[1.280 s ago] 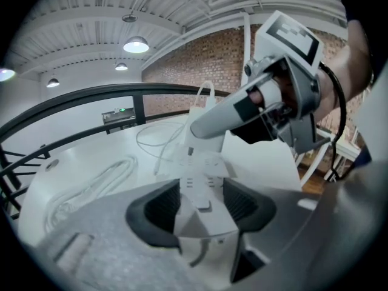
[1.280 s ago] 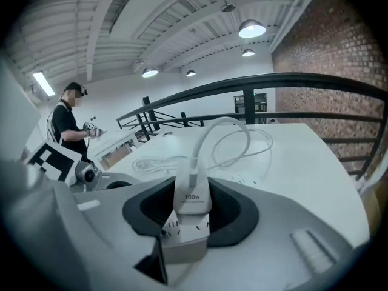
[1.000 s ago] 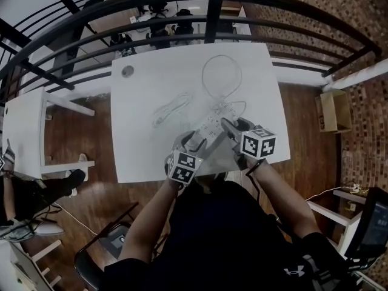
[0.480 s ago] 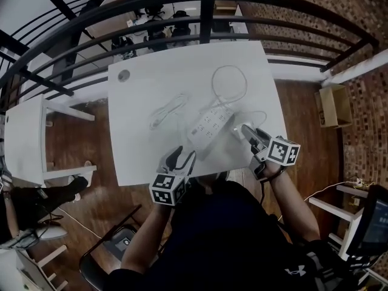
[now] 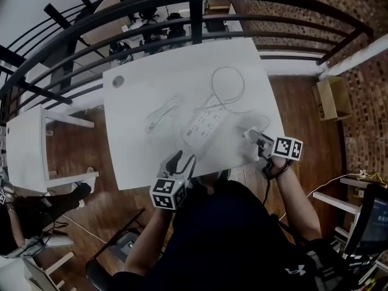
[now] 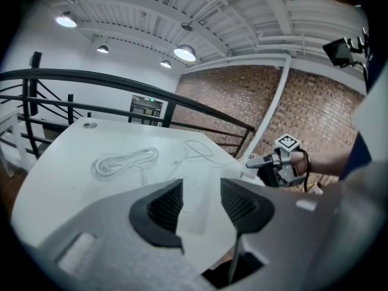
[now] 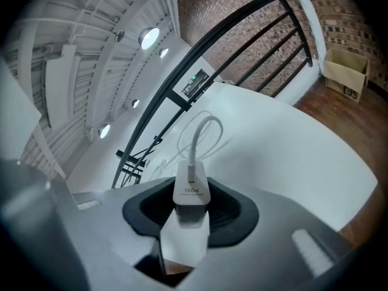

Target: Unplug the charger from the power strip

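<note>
My right gripper point(image 7: 191, 206) is shut on the white charger point(image 7: 191, 190), its white cable point(image 7: 200, 132) curving away over the table. In the head view that right gripper point(image 5: 257, 139) holds the charger point(image 5: 251, 135) at the table's right front, apart from the white power strip point(image 5: 202, 125), which lies mid-table with no charger in it. My left gripper point(image 5: 180, 160) hovers at the table's front edge, open and with nothing in it. In the left gripper view its jaws point(image 6: 200, 206) stand apart over the bare tabletop, and the right gripper point(image 6: 270, 162) shows at the right.
A coiled white cable point(image 5: 160, 115) lies left of the strip, whose own cord loops point(image 5: 227, 85) toward the far side. A round grommet point(image 5: 117, 81) sits at the table's far left corner. A black railing point(image 5: 200, 17) runs behind the white table point(image 5: 139, 156). A cardboard box point(image 5: 330, 97) stands on the floor at right.
The right gripper pulled the charger out of the power strip and carried it to the right front. The left gripper let go of the strip and drew back to the front edge.
</note>
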### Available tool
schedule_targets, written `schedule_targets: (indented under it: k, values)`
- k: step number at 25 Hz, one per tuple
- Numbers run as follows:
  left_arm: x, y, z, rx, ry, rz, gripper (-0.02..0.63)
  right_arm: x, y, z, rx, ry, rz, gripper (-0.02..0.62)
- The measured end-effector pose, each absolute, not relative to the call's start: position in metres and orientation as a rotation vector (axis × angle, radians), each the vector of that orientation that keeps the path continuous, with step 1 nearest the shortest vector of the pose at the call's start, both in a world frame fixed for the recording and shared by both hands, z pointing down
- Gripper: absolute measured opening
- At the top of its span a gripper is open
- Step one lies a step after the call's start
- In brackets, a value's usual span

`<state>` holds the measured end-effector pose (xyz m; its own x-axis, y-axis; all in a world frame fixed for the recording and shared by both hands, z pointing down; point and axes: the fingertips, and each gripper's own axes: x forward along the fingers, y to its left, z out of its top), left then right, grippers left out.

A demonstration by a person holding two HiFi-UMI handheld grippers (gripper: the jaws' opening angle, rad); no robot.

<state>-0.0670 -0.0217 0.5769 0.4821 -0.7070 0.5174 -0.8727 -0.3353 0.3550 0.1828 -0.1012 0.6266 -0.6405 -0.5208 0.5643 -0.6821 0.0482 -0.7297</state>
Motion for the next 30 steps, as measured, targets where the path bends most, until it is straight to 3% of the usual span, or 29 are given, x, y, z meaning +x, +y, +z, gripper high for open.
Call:
schedule_targets:
  k: [30]
  values:
    - [-0.056,-0.021,0.580,2.129,-1.269,0.365,0.196,0.194,-0.083,0.672,1.265,-2.065,1.475,0.147]
